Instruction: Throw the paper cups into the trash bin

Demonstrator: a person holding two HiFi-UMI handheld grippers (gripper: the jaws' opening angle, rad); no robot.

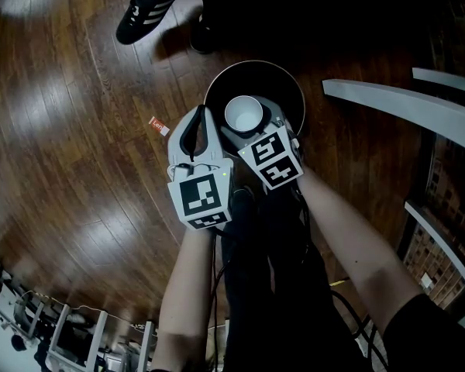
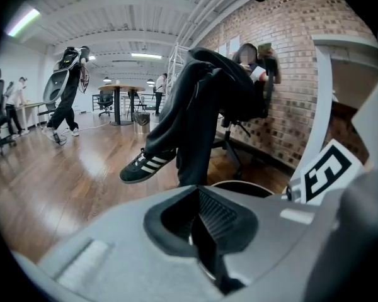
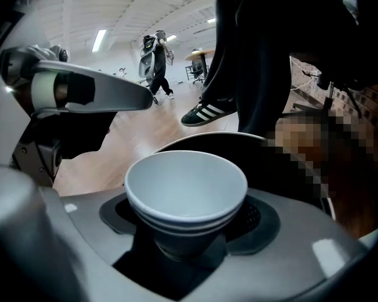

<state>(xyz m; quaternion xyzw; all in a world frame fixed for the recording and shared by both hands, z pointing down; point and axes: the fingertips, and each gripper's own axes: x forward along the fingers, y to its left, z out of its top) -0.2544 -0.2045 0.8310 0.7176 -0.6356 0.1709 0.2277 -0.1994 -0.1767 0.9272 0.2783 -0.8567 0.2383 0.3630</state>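
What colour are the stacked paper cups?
White; the paper cups show best in the right gripper view.

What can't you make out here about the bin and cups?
Trash bin inside: too dark, head view.
Paper cups exact count and bases: hidden in the right hand-held gripper, right gripper view.
Small red item on floor: too small, head view.

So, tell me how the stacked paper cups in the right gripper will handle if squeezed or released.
The paper cups look thin-walled, so a harder squeeze from the right gripper would probably dent them. Several nested rims suggest slightly more stiffness. Likely light, they should drop straight into the trash bin below.
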